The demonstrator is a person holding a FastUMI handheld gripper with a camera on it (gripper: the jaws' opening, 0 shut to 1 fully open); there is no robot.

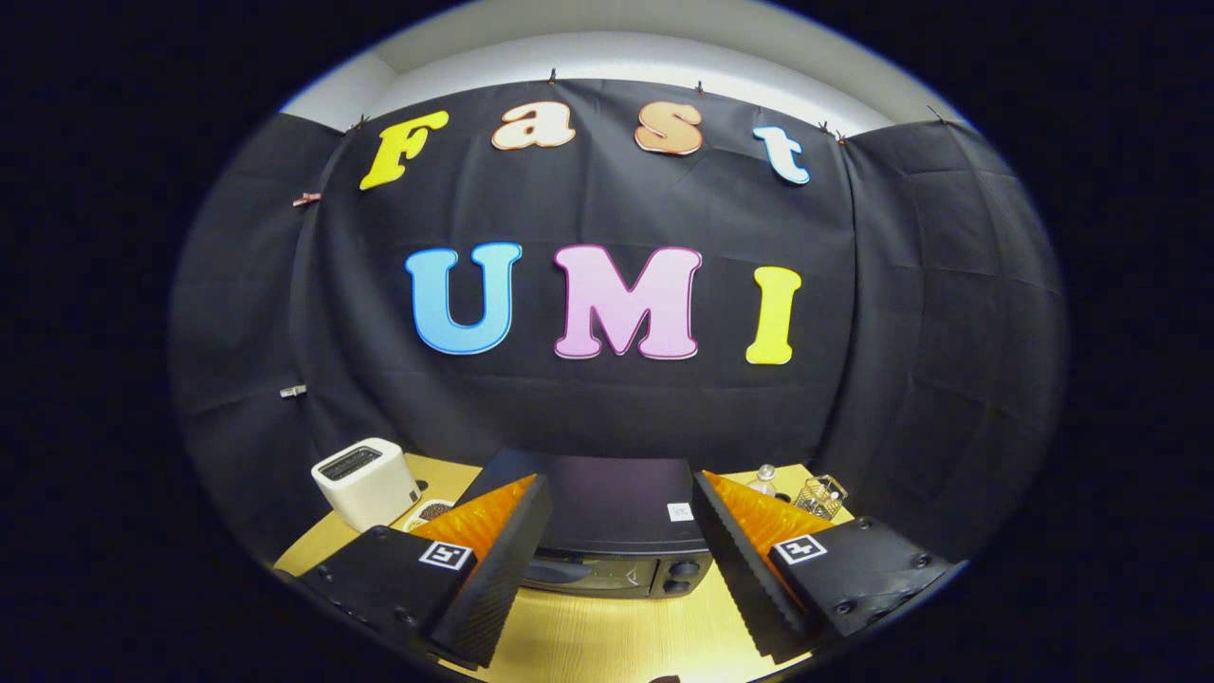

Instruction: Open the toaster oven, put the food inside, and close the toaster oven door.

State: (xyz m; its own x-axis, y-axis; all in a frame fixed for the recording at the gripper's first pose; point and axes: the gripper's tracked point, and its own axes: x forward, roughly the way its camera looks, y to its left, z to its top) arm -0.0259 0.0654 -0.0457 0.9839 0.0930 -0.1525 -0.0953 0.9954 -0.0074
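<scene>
**Hovering Above the Closed Toaster Oven**

Facing the black toaster oven (616,531), the gripper (621,579) hangs in the air with its two fingers spread wide apart and nothing between them; one finger (498,569) flanks the oven's left side and the other (749,579) its right. The oven sits just ahead of the fingertips, its dark top turned up toward the camera and its door shut. Two round knobs (683,576) show on the right end of the oven's front. A small white sticker (680,511) lies on the oven's top near its right edge; its print is too small to read. Each finger carries a square black-and-white marker tag (446,555), bearing a pattern and no words.

Left of the oven stands a white slot toaster (365,482), and just in front of that toaster a small pale dish (429,513) peeks out beside the left finger. Right of the oven, behind the right finger, are a small clear bottle (764,479) and a clear glass container (821,495).

Everything rests on a light wooden table (607,631). Black cloth hangs behind the oven, with pale wall above.
</scene>
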